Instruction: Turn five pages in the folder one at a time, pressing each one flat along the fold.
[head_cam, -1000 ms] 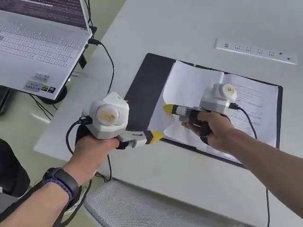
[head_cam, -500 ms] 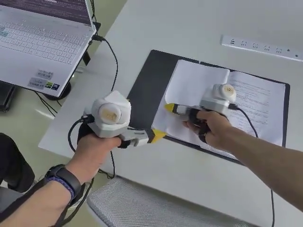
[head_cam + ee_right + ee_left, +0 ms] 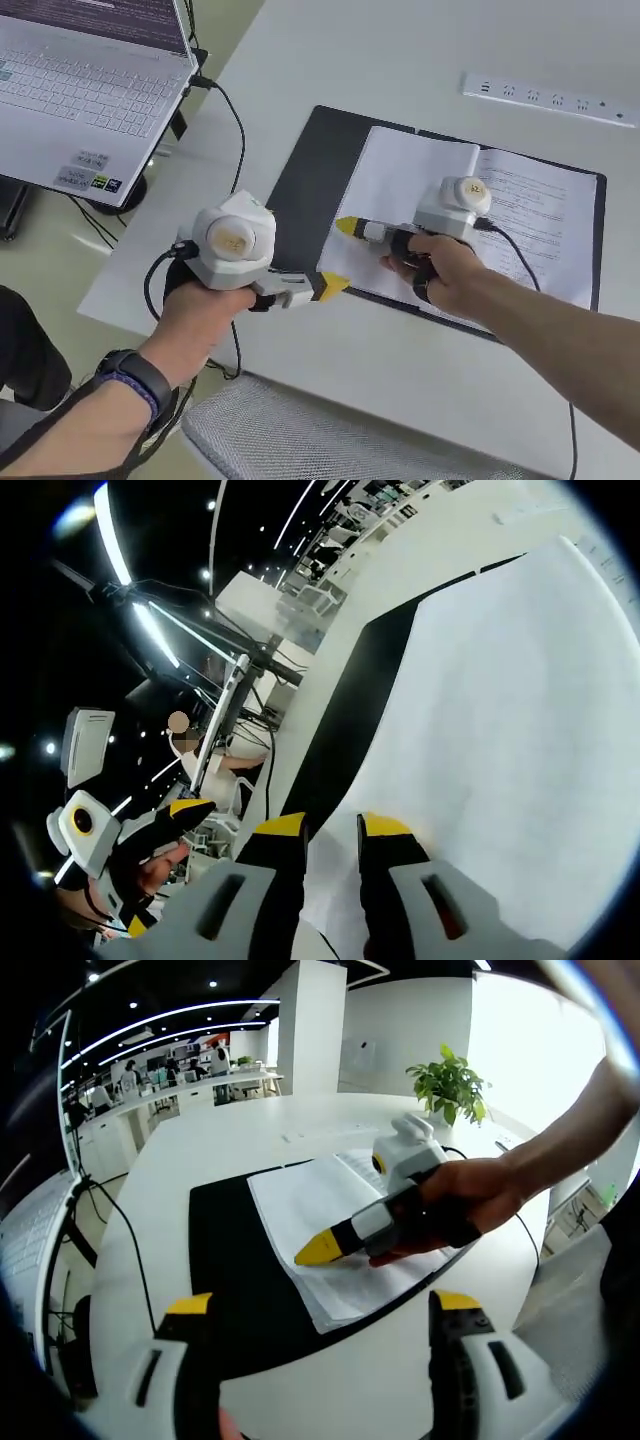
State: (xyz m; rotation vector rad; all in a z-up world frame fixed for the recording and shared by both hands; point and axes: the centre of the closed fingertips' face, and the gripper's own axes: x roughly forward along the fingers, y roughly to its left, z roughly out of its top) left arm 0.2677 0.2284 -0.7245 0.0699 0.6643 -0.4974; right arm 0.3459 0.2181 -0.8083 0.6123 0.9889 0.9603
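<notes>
Open laptop (image 3: 80, 90), white power strip (image 3: 548, 100), black cable (image 3: 236, 130), potted plant (image 3: 450, 1085), white table (image 3: 400, 50)

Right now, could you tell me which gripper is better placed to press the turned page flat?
Right. The right gripper lies over the turned page, while the left gripper hangs beyond the near edge of the folder, jaws wide open.

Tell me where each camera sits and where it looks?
Head view: on the person's head, looking down at the open black folder of white paper pages; both forearms, the left gripper and the right gripper show.
Left gripper view: on the left gripper, looking between its spread yellow-tipped jaws at the right gripper in a hand.
Right gripper view: on the right gripper, looking past its jaws low over the pages, left gripper at the side.
Shared: both gripper views show the folder and the other gripper.
</notes>
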